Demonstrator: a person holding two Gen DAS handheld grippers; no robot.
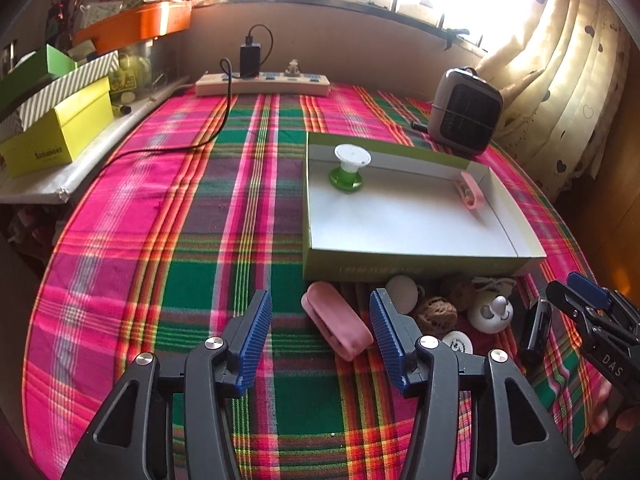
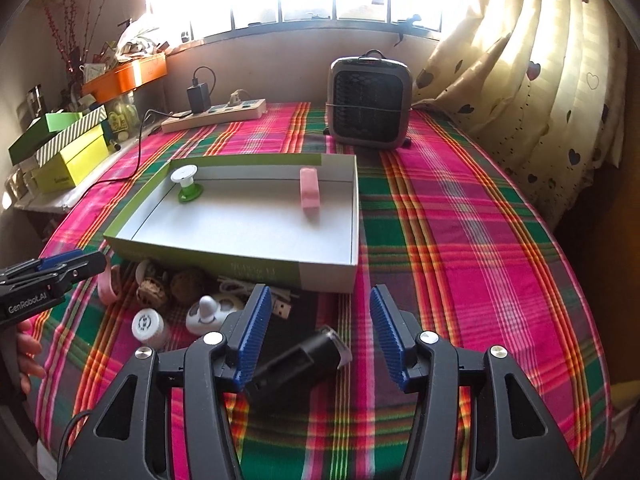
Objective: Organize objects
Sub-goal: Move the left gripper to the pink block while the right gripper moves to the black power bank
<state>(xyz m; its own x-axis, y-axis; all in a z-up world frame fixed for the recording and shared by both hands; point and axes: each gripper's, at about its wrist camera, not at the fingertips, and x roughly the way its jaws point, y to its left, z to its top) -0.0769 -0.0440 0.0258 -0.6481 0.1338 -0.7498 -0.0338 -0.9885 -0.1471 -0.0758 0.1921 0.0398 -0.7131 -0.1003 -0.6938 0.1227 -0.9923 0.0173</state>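
- Left gripper (image 1: pixel 320 336): blue ribbed jaws spread wide, empty, low over the plaid tablecloth (image 1: pixel 160 240); a pink oblong case (image 1: pixel 338 326) lies between the fingers.
- Right gripper (image 2: pixel 316 334): jaws likewise apart, holding nothing; a black cylindrical device (image 2: pixel 300 356) lies on the cloth between them.
- Shallow green-sided cardboard tray (image 1: pixel 420 266) holds a green-and-white spool (image 1: pixel 349 168) at its far left and a second pink case (image 1: pixel 472 191) at its far right.
- Just before the tray: two brown walnuts (image 1: pixel 436 314), white round toy (image 1: pixel 490 312), small white jar (image 2: pixel 148 326).
- Grey fan heater (image 2: pixel 369 98) stands behind.

R gripper (image 2: pixel 316 336) fingers apart, blk cylinder (image 2: pixel 300 358) btwn
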